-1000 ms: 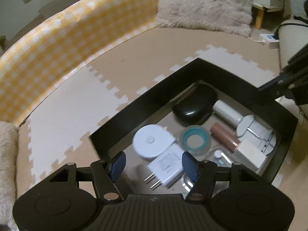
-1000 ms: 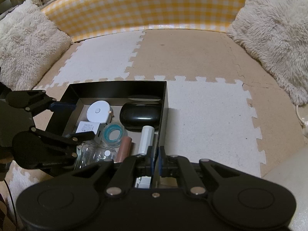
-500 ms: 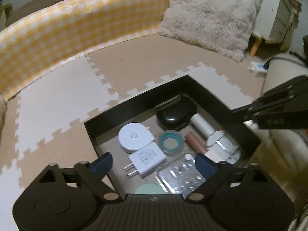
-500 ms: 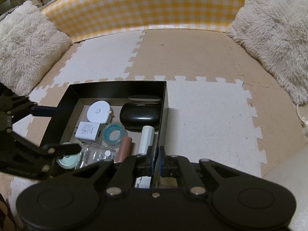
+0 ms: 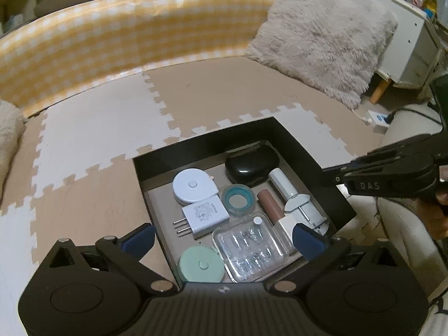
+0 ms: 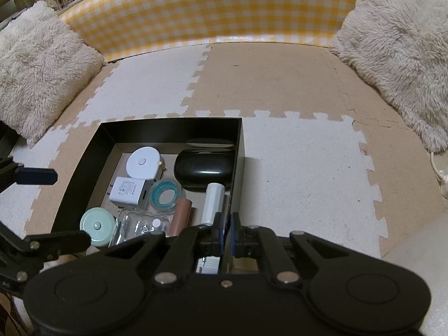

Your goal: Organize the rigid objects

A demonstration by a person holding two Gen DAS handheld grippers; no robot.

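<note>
A black box sits on the foam mat. Inside lie a white round disc, a white charger plug, a teal tape ring, a black case, a white tube, a brown tube, a clear plastic case and a mint round disc. My left gripper is open and empty above the box's near edge. My right gripper is shut on the box's right wall.
A yellow checked bolster runs along the back. Fluffy cushions lie at the left and right. White furniture and a power strip stand beyond the mat at the right.
My left gripper has opened wide and pulled back and up from the box, leaving the white charger plug lying inside. The right gripper has held still on the box wall.
</note>
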